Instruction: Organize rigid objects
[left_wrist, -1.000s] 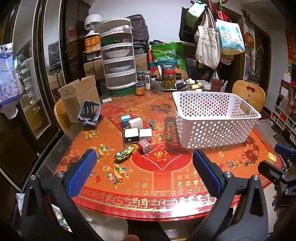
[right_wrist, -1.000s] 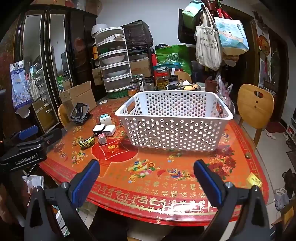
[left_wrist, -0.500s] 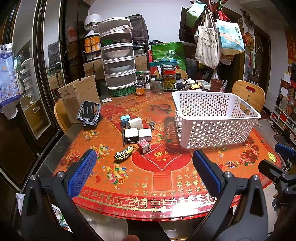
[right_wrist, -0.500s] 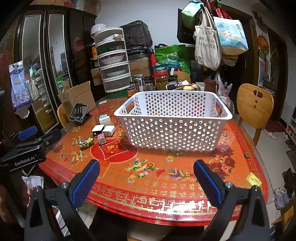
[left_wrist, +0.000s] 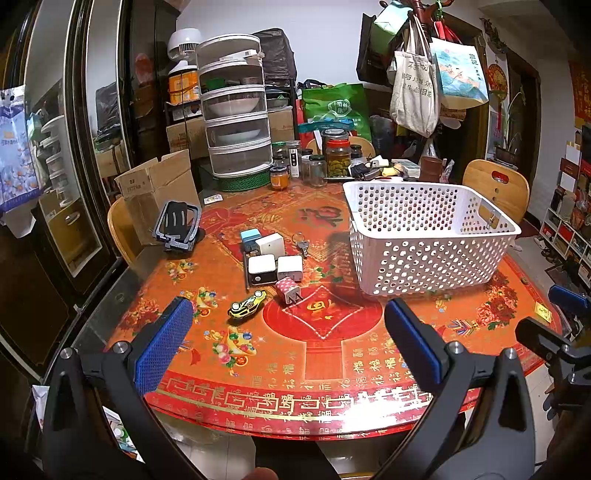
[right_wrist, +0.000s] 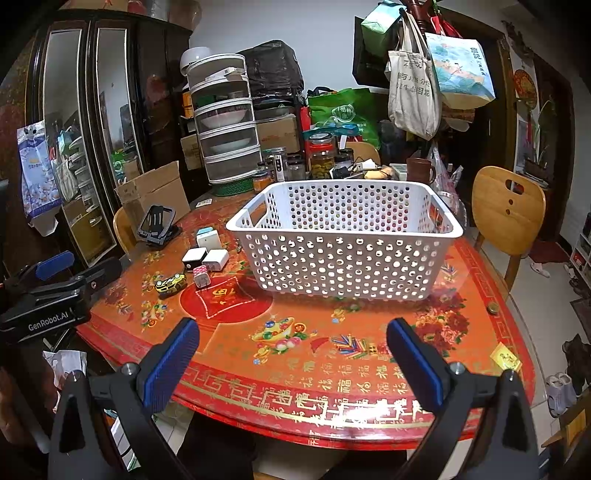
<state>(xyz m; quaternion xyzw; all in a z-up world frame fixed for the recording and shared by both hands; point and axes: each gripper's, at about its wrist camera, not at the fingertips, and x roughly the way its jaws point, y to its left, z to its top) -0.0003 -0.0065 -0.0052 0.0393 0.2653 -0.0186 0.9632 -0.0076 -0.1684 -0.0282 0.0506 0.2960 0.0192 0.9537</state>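
A white perforated basket stands empty on the red round table. Left of it lie several small items: a yellow toy car, a pink dotted plug, white chargers, a black-and-white charger, a blue-topped block and keys. My left gripper is open and empty above the table's near edge. My right gripper is open and empty in front of the basket.
A black folding stand and a cardboard box sit at the table's left. Jars and a stacked food cover crowd the back. A wooden chair stands at the right. The left gripper shows in the right wrist view.
Both views have shifted only slightly; the right gripper has edged a little toward the basket. Nothing on the table has moved.
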